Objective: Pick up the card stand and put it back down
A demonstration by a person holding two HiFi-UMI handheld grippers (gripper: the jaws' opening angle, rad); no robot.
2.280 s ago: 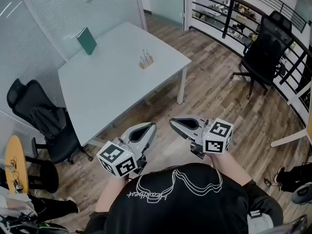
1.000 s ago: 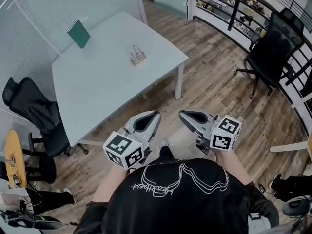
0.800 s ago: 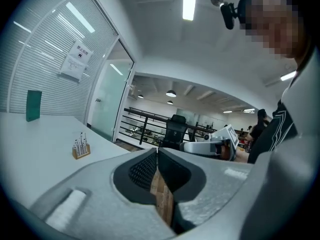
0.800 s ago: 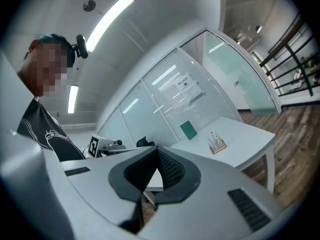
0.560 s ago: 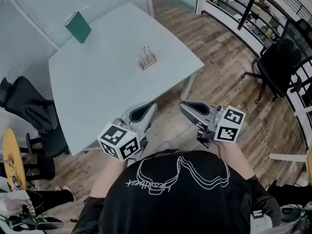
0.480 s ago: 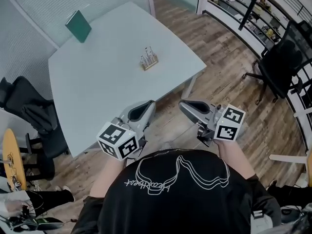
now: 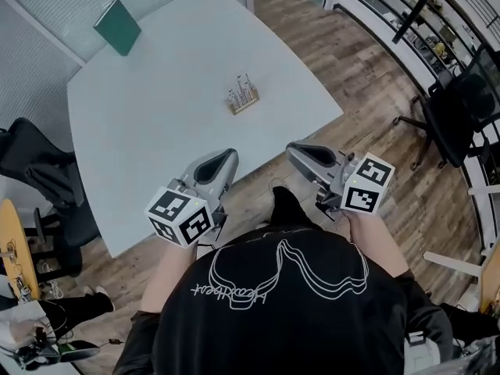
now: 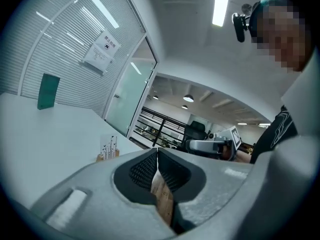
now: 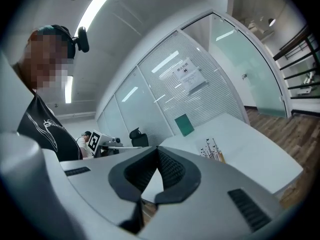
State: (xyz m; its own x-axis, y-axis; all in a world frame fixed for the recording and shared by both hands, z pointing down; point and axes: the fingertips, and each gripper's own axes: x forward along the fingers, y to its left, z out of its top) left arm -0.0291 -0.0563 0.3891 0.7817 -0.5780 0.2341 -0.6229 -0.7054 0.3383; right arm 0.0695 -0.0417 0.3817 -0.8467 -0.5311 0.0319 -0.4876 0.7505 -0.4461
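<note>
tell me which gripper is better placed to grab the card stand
Probably left: the left gripper is over the table, pointing roughly at the card stand; the right gripper aims sideways.

Office: glass partition walls (image 7: pixel 43 2), white mtg table (image 7: pixel 156 119), 2 swivel chairs (image 7: pixel 459 112).

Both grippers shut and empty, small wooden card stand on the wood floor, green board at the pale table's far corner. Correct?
No. The small wooden card stand stands on the pale table, not the floor, as the head view shows. The left gripper and right gripper are shut and empty; the green board is at the table's far corner.
</note>
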